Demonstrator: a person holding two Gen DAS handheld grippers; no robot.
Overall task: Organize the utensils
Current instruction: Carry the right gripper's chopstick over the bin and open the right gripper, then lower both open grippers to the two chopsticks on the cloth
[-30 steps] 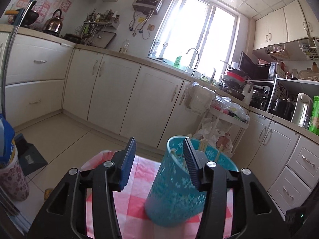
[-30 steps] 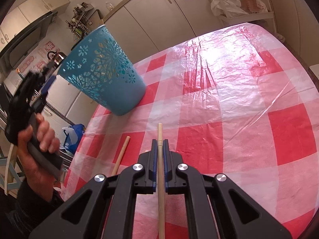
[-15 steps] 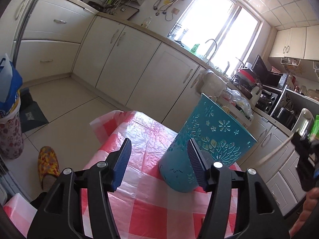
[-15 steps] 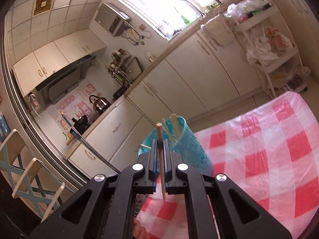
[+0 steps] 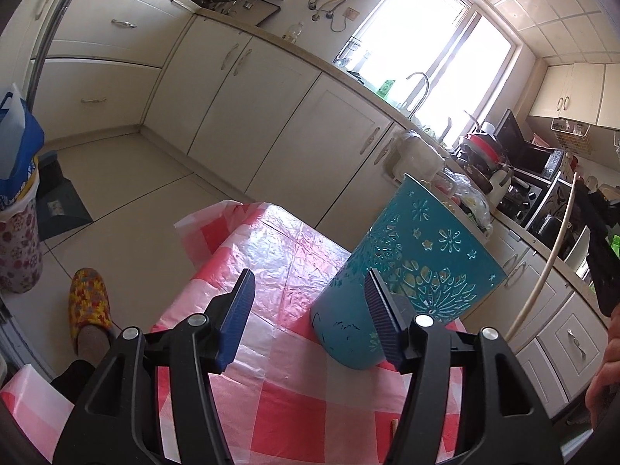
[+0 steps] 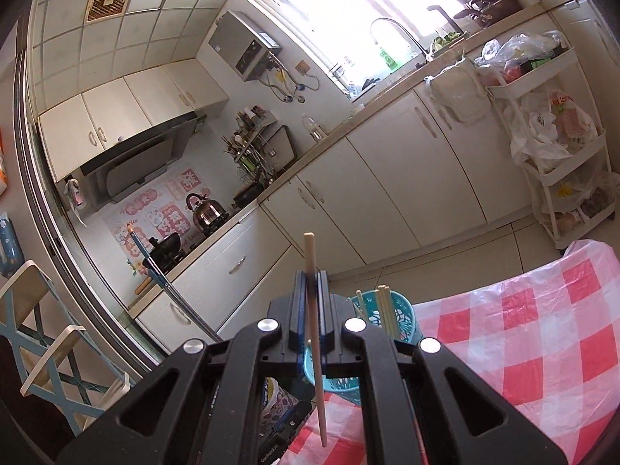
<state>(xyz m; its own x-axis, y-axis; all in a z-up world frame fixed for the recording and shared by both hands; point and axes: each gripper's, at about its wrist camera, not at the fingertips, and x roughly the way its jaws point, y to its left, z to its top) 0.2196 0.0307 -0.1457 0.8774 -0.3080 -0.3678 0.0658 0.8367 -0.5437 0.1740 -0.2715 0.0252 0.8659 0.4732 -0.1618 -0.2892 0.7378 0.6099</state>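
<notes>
At the table's left edge: the left gripper [image 5: 308, 316] hangs with jaws apart, nothing between them.
Right gripper [image 6: 311, 306]: clamped on a chopstick [image 6: 314, 333], held upright above the table.
Holder [image 5: 407, 275]: teal cup near the far edge, tilted, other chopsticks [image 6: 383, 308] already inside.
Stray: one stick end [image 5: 394, 426] lies on the checked tablecloth [image 5: 286, 407].
Risk: the tilted holder may tip if the chopstick strikes its rim.
Room: the cloth right of the holder lies open; floor drops beyond the edges.

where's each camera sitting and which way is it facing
Left wrist: rides the left hand-held gripper, jaws open, facing the teal basket on the checked tablecloth; slippered foot shows.
Right wrist: rides the right hand-held gripper, shut on a chopstick, facing the cabinets.
Shared: basket, tablecloth, faucet.
</notes>
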